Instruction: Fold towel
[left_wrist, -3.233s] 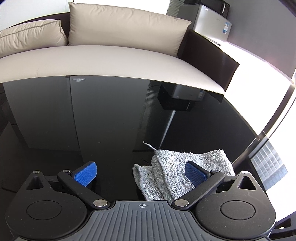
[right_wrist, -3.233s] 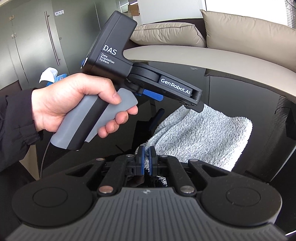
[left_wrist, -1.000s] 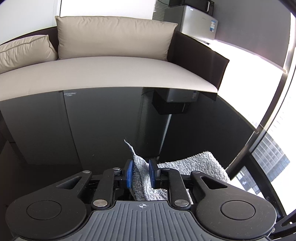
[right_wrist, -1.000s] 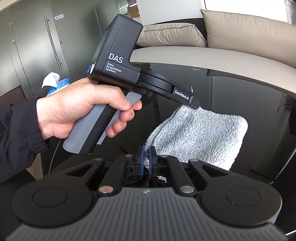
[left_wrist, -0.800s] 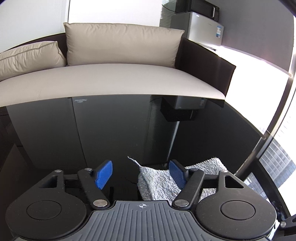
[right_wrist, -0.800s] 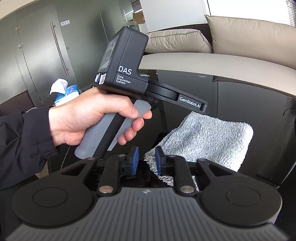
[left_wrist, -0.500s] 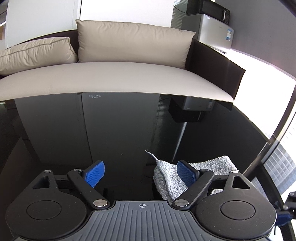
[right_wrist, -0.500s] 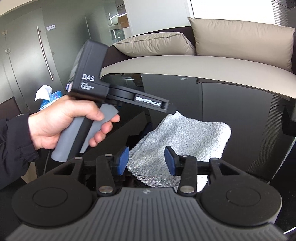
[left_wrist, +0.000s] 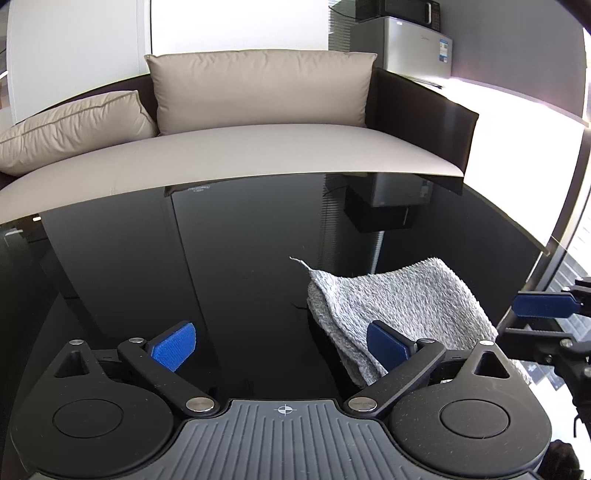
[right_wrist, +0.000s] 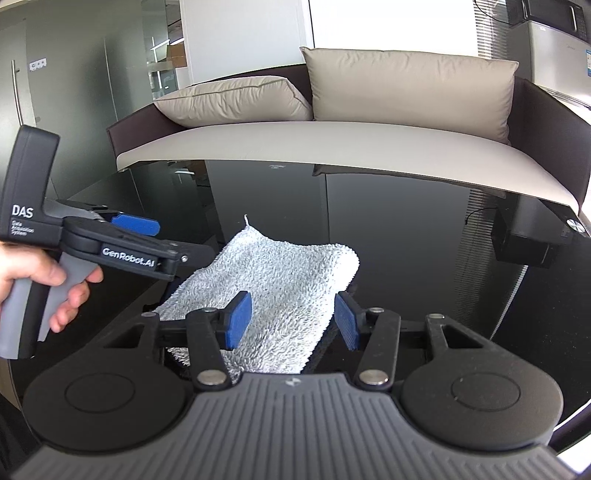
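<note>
A grey terry towel (left_wrist: 399, 302) lies folded and flat on the black glass table (left_wrist: 184, 258), one corner thread sticking up. My left gripper (left_wrist: 280, 343) is wide apart and still opening. Its right pad (left_wrist: 386, 345) hovers over the towel's near left edge, and only bare table lies between its jaws. In the right wrist view the towel (right_wrist: 280, 280) lies between the pads of my right gripper (right_wrist: 291, 319), whose jaws are opening and do not press on it. A hand (right_wrist: 22, 273) holds the left gripper (right_wrist: 162, 243) at the towel's left side.
A beige sofa (left_wrist: 258, 155) with two cushions runs along the table's far edge. A small silver fridge (left_wrist: 406, 44) with a microwave on top stands at the back right. The table's right edge (left_wrist: 532, 240) passes close to the towel. The right gripper (left_wrist: 539, 321) shows at the right border.
Both grippers were shut on the towel's near corners a second ago. Both have let go, spread their jaws and drawn back. The towel now lies folded on the table.
</note>
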